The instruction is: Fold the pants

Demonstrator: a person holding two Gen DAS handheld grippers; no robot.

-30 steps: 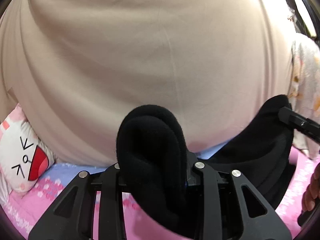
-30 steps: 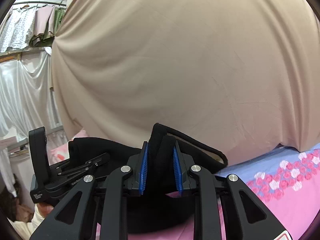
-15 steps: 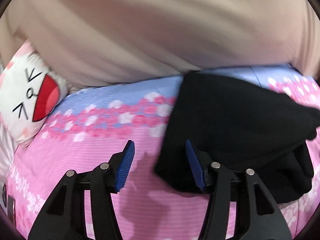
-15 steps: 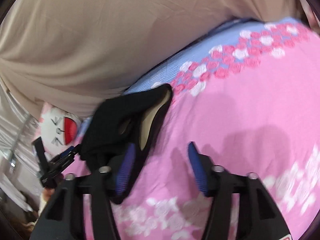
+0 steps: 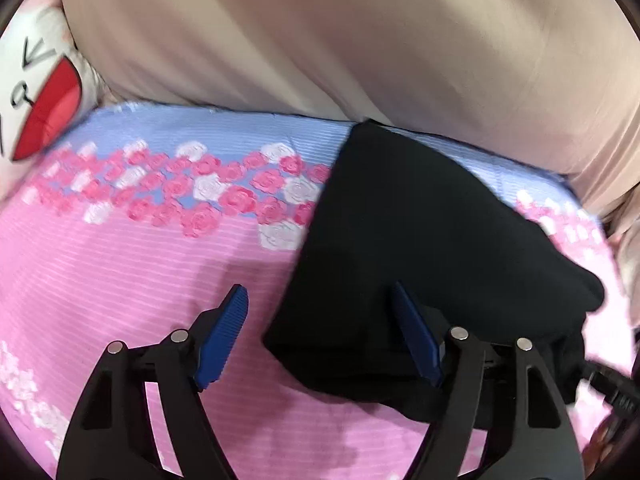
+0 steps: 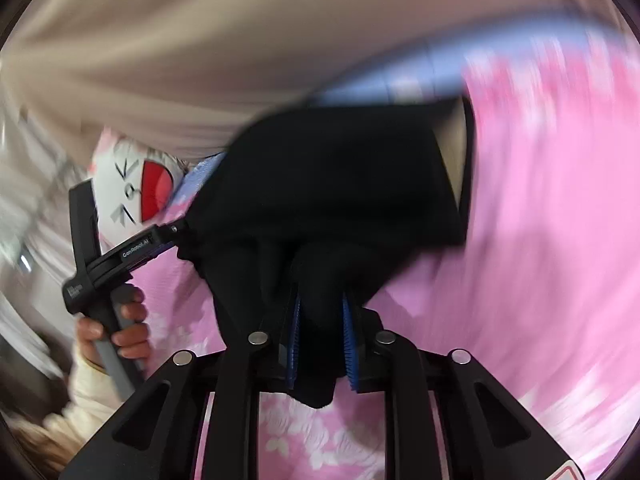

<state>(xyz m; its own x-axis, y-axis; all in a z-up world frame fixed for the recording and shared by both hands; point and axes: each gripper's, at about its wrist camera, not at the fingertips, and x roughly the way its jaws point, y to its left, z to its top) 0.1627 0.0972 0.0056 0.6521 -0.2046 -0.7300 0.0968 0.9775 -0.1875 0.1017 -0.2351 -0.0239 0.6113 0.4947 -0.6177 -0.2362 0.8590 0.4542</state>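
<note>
The black pants [image 5: 420,240] lie bunched on the pink floral bedsheet [image 5: 120,272]. The left gripper [image 5: 320,332] is spreading – a corner lies between its pads, unpressed. The right gripper [image 6: 322,340] is closing on a fold, apparently pinching it – blur obscures detail.

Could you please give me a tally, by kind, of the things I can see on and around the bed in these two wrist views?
Black pants: 1
Cartoon-face pillow: 1
Pink floral bedsheet: 1
Beige draped sheet: 1
Grippers: 2, the left gripper and the right gripper
Total: 6
</note>
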